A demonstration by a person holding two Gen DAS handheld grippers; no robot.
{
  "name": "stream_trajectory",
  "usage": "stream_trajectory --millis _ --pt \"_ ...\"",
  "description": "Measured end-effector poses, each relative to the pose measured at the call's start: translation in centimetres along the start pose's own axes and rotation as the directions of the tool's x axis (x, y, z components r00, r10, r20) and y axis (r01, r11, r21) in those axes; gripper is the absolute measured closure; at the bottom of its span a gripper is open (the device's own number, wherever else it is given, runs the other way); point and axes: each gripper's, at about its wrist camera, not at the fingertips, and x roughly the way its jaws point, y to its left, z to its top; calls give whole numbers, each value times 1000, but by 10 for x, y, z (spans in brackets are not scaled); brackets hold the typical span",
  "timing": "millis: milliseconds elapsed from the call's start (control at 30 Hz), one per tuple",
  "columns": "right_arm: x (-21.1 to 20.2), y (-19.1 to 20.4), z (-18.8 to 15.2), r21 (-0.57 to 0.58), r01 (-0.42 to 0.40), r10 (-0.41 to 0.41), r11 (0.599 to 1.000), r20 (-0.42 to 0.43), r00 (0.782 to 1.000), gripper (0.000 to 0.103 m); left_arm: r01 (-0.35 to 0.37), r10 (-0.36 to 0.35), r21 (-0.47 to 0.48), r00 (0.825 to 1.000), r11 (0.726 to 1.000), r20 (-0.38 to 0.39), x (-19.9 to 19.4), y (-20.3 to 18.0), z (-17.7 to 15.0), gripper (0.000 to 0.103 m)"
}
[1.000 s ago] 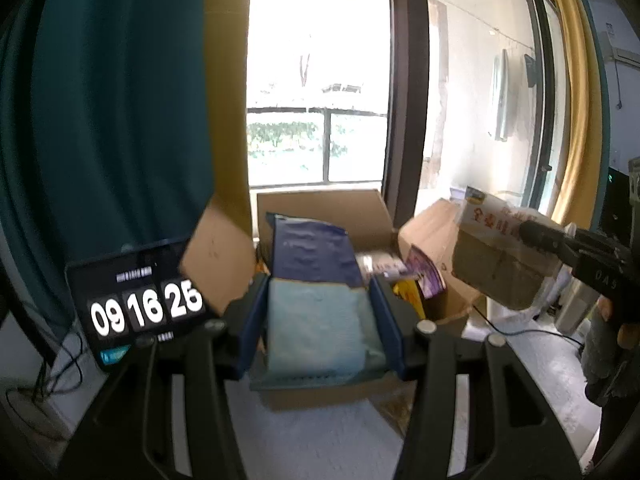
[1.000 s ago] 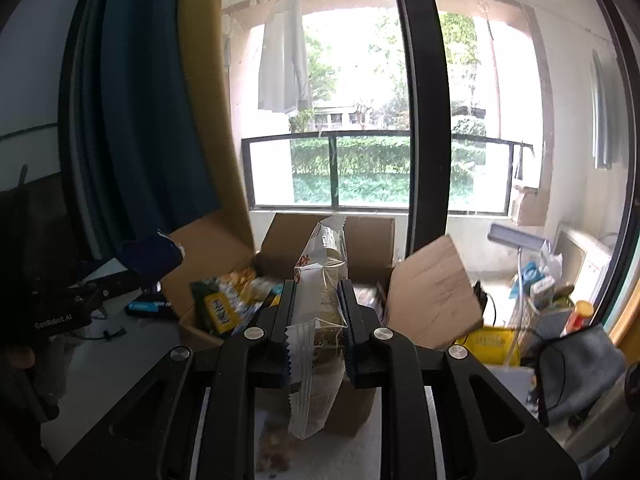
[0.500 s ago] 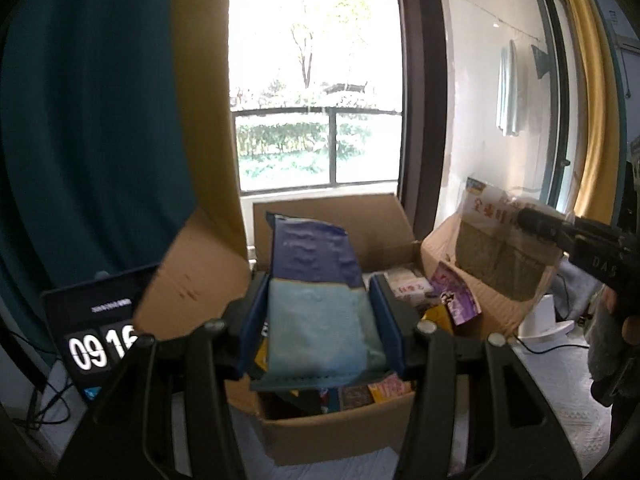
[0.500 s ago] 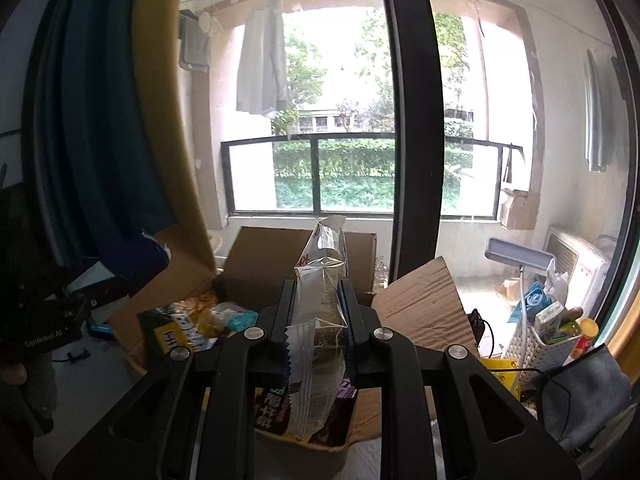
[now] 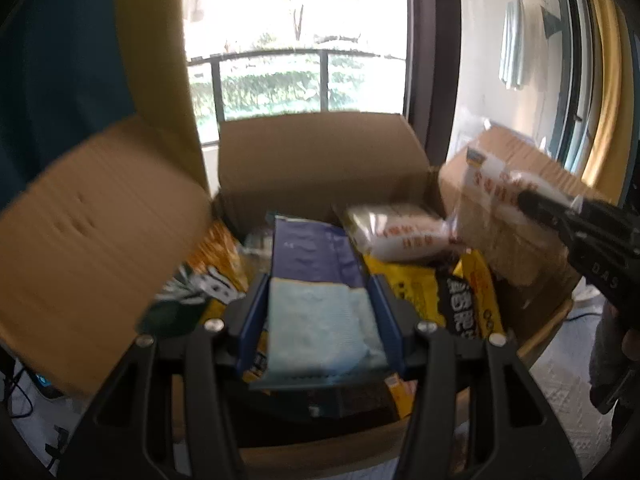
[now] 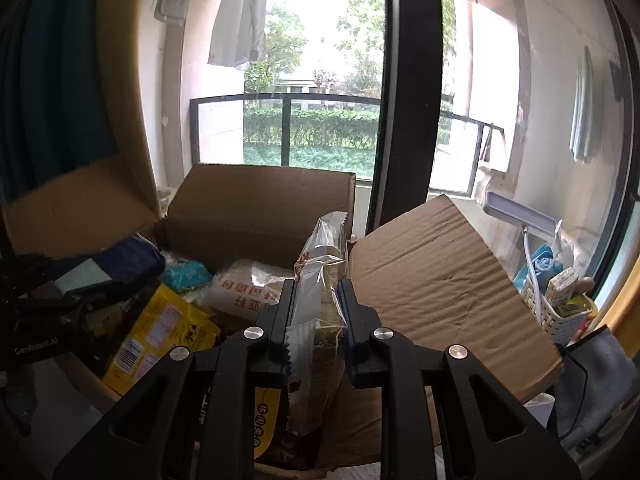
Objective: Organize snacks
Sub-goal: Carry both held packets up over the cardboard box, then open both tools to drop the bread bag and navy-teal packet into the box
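Note:
An open cardboard box (image 5: 320, 160) (image 6: 256, 204) holds several snack packs. My left gripper (image 5: 320, 292) is shut on a blue and pale-green packet (image 5: 316, 280), held flat over the box's middle. My right gripper (image 6: 316, 300) is shut on a clear packet of brown snack (image 6: 320, 272) with red print, held on edge above the box's right side. That packet (image 5: 500, 216) and the right gripper also show at the right of the left wrist view. Inside the box lie a white pack with red print (image 5: 400, 232) (image 6: 244, 292) and a yellow bag (image 5: 408, 284) (image 6: 160, 332).
The box flaps stand open: a left flap (image 5: 92, 248), a right flap (image 6: 440, 296). A white basket with cartons (image 6: 560, 300) and a grey cloth (image 6: 596, 380) sit at the right. A window and curtains rise behind the box. Cables (image 5: 16, 396) lie at the lower left.
Both grippers have moved forward and down toward the box with their packets still held. The box now fills both views; the clock display has slid out of the left wrist view.

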Motion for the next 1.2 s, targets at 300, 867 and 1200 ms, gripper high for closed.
stream_trajectory --millis 300,867,1200 --pt "10 19 -15 -27 -19 18 999 -57 998 80 -26 26 -4 999 1000 -42 12 -3 -4 50" --pt "-19 46 -3 47 -208 212 977 -107 972 42 -37 39 -45 998 998 46 -62 0 -5 35" --pt "-63 56 6 24 -206 207 978 -67 976 42 -38 42 -64 997 997 71 -101 3 -19 34"
